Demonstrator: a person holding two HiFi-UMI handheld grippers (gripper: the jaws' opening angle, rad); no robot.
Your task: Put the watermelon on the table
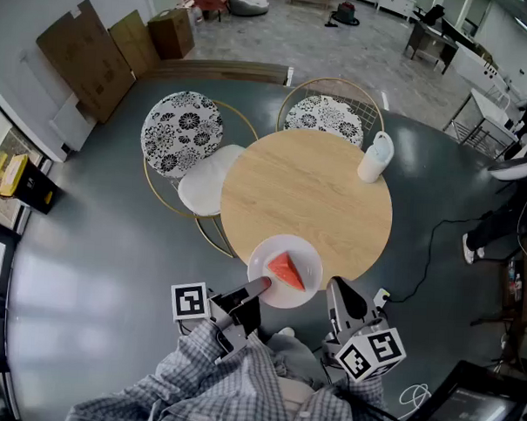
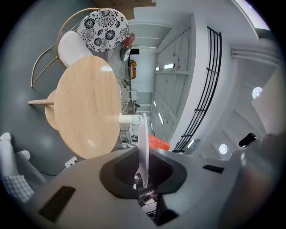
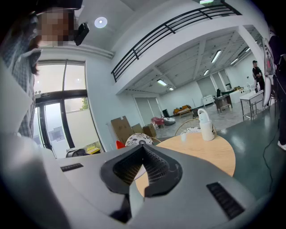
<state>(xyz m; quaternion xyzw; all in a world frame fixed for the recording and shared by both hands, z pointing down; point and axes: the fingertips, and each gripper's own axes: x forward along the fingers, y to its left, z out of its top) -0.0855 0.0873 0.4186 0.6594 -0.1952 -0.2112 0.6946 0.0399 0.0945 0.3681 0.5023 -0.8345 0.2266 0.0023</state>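
My left gripper clamps the one plate bearing one watermelon slice at the worktop's near edge; my right gripper beside it is closed, empty.

Round wooden table — a white jug near its edge.

Watermelon mostly behind plate

Open hall with a glossy dark grey-green floor.
Two gold wire-framed chairs with black-and-white floral cushions stand at the round pale-wood surface; flattened brown cardboard sheets lean on the white wall (tall dark-framed windows further along).
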